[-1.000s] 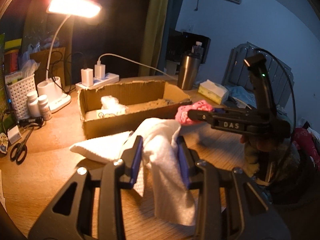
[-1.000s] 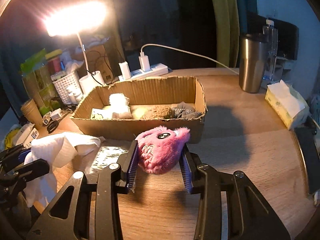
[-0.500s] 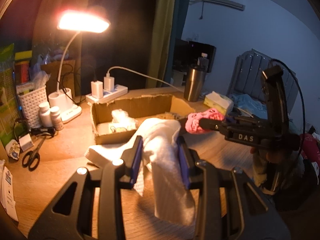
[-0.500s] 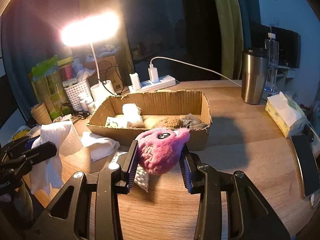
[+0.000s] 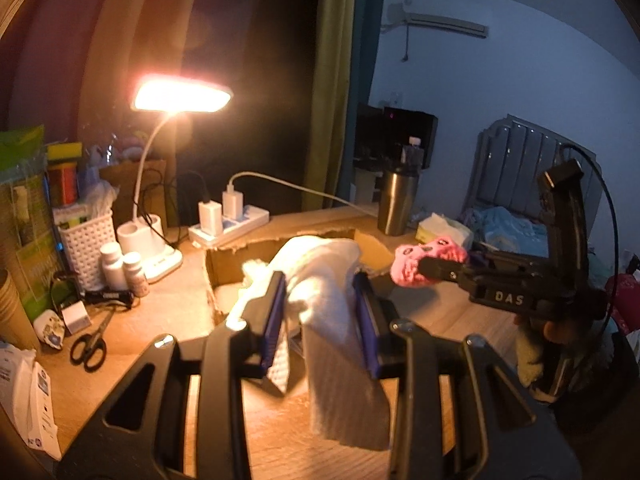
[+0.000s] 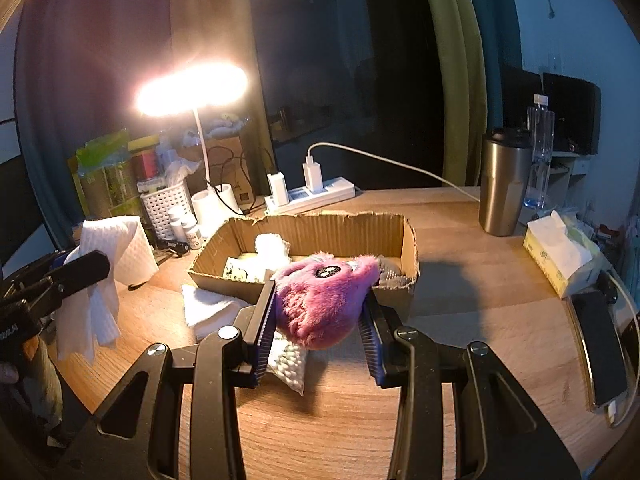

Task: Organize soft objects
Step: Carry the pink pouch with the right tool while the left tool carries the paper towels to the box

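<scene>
We've got the white cloth [image 5: 320, 276] pinched in the left gripper [image 5: 322, 312], centre frame, its tail drooping. Super floppy and light, so grabbing a bunched fold works best. The right gripper [image 6: 320, 314] is clamped on the pink plush [image 6: 320, 300], squishy, squeezed around its middle. Behind it, mid-frame, the box [image 6: 410, 256] holds a white fluffy thing [image 6: 272, 246] and grey fabric [image 6: 390, 272].

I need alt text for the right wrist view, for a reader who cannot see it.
The right gripper holds a pink plush toy above a wooden desk, in front of an open cardboard box with soft items inside. At left, the left gripper holds a white cloth; a lit desk lamp glows behind.
</scene>
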Tool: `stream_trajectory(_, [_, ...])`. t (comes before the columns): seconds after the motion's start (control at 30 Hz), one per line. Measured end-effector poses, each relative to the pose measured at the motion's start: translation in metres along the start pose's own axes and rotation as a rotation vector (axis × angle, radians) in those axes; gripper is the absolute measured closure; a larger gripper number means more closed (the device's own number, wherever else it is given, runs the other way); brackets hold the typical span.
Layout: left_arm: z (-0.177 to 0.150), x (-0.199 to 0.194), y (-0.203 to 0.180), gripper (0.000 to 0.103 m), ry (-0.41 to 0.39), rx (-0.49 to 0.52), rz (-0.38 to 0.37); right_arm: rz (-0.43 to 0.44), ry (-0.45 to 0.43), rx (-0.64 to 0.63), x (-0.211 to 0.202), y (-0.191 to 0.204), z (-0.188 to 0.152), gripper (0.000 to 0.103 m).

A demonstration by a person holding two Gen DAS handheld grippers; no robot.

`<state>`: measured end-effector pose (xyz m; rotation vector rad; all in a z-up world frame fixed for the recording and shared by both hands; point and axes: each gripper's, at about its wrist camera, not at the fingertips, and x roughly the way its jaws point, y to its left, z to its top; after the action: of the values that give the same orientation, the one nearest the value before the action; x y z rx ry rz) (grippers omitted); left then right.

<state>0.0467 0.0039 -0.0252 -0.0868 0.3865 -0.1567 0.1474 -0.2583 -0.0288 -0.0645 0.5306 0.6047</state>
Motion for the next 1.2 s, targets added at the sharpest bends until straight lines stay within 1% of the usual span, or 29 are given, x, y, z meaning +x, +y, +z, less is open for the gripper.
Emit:
stream_trajectory(0.27, [0.011,-0.001,0.012,0.068,-0.036,-0.013,0.039,0.005,-0.02,-0.008,0.0,0.0,0.006,0.063])
stream_trajectory(0.53, [0.022,0.007,0.024,0.068,-0.056,-0.025,0.052,0.014,-0.028,-0.017,0.006,0.002,0.012,0.063])
stream_trajectory(0.87, [0.028,0.023,0.031,0.068,-0.058,-0.029,0.065,0.029,-0.028,-0.026,0.021,0.005,0.021,0.063])
stream_trajectory(1.2, [0.032,0.042,0.042,0.068,-0.041,-0.043,0.065,0.045,-0.013,-0.031,0.04,0.007,0.029,0.063])
